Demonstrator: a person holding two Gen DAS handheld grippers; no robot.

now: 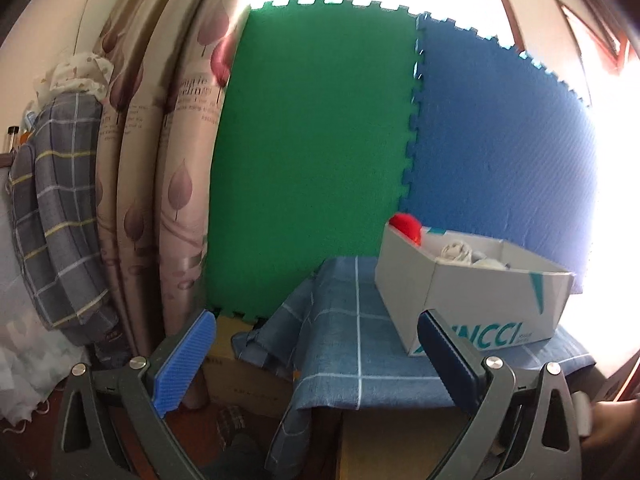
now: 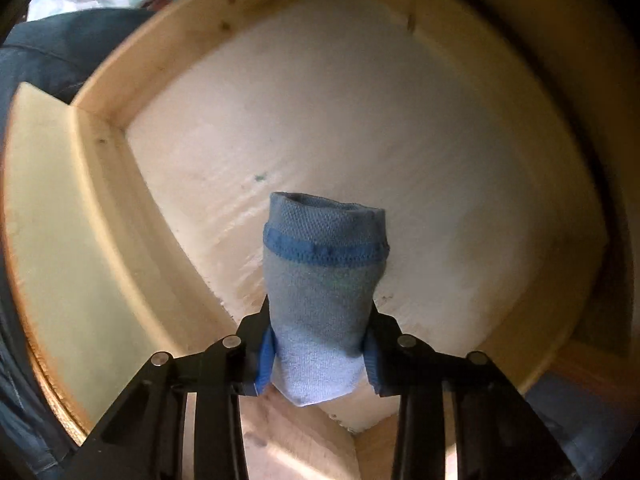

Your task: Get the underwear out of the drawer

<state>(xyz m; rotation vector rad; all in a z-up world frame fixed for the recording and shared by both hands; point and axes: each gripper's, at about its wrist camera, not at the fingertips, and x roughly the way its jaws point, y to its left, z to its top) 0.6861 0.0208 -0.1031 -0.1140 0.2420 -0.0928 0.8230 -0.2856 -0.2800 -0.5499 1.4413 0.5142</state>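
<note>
In the right wrist view I look straight down into an open pale wooden drawer. A rolled bundle of light blue underwear with a darker blue band stands between my right gripper's blue pads. The right gripper is shut on the roll, pads pressing both its sides. Nothing else lies on the drawer's bare bottom. In the left wrist view my left gripper stands open with nothing between its blue pads, pointing over a table covered with a blue checked cloth.
A grey cardboard box holding white cloth items and a red ball stands on the checked cloth at the right. Green and blue foam mats lean behind. Leaf-print curtains hang left. Dark clothing lies beyond the drawer's edge.
</note>
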